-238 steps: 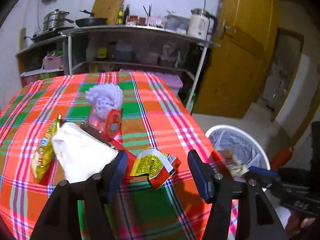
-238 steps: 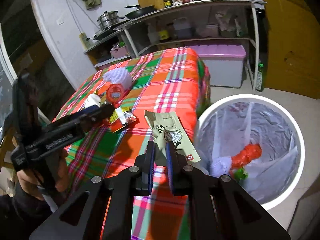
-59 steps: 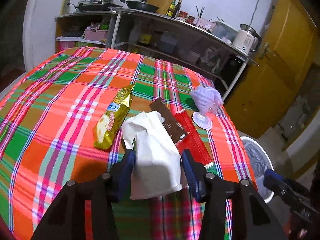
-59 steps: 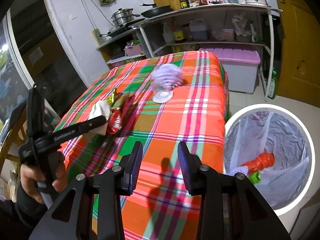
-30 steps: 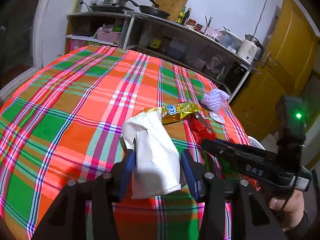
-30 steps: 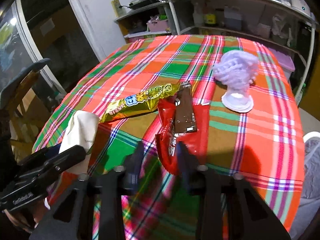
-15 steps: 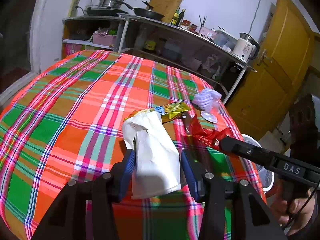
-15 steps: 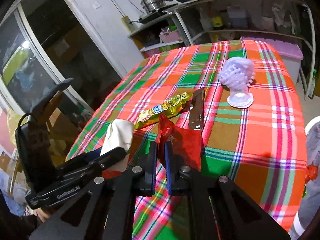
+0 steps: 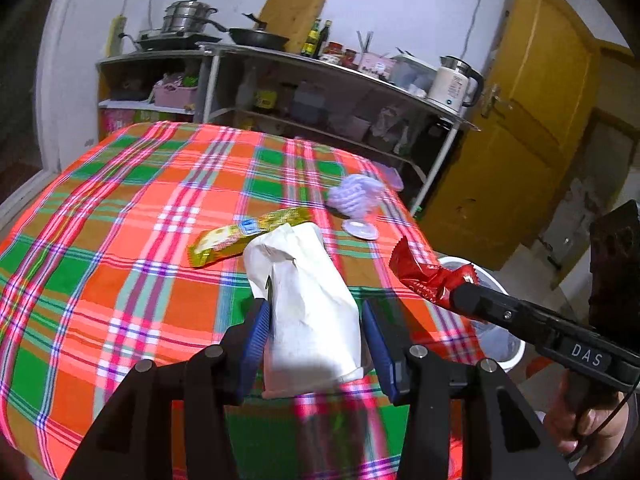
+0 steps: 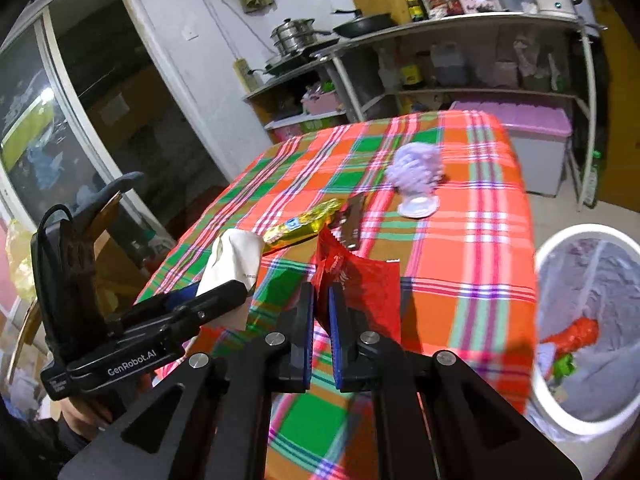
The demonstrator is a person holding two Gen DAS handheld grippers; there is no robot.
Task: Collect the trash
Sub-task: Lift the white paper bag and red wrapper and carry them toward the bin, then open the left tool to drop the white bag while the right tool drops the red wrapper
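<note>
Task partway done. The white bin [image 10: 560,412] beside the table already held an orange-red item and some green scrap in its liner. Both claws were loaded and clear of the checked tablecloth [image 9: 120,216]: the left gripper [image 9: 316,332] clamped the white paper bag [image 9: 308,300] between its blue pads, bag upright; the right gripper [image 10: 320,320] pinched shut on the red wrapper [image 10: 360,284], crumpled and lifted off the cloth. Neither load was over the bin yet; the bin sat off to the right of the table edge. Left on the table: the yellow snack packet [image 10: 304,226], the brown wrapper [image 10: 352,220] touching its end, and the purple foam net with its white cup lid [image 10: 418,184] farther back near the table's far edge. Judged three pieces left to fetch after these two drops. Against the frames a second ago: the red wrapper then lay flat under the brown one with the right jaws apart above it; half a second ago they had closed on it, and now it rode higher, seen in the left view hanging at the right claw's tip near the bin. The paper bag stayed held throughout.
</note>
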